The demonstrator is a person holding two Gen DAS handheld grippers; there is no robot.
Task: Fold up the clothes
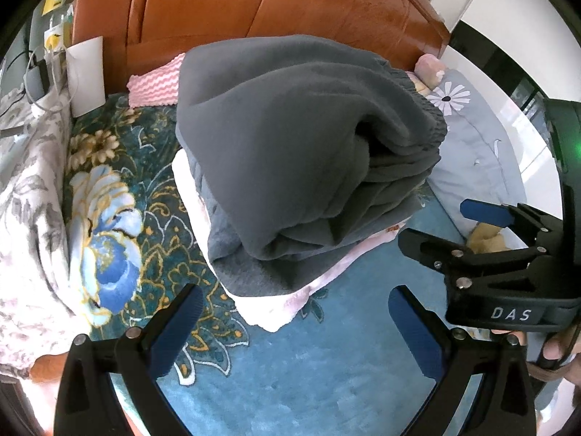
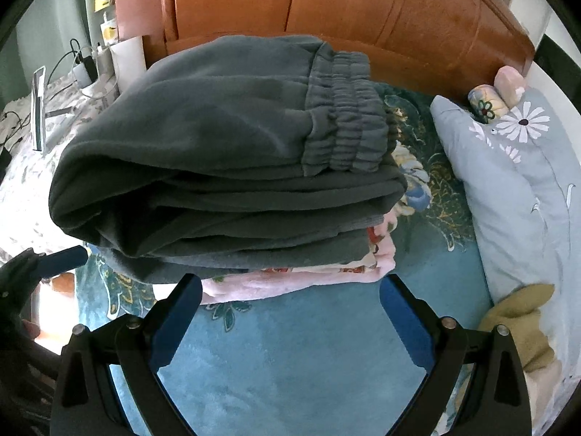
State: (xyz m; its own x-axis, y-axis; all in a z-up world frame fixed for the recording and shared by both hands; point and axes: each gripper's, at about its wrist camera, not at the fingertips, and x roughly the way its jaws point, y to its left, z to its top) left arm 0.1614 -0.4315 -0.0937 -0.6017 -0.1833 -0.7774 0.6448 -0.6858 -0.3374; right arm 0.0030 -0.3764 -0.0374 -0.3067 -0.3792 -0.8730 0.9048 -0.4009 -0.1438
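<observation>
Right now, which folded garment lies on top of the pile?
The dark grey trousers with the elastic waistband; the pink garment lies at the bottom, under them.

folded grey trousers (waistband up) top a pink garment before the gaping right tongs.

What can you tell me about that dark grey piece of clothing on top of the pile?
The grey trousers look like soft, thick fleece, with a gathered elastic waistband at one end. They are folded into several layers and lie flat on top of a pile, resting on a pink garment that sits on the blue floral bedspread. The wooden headboard stands behind. Neither gripper touches them: the left gripper and right gripper are both open, just in front of the pile.
</observation>
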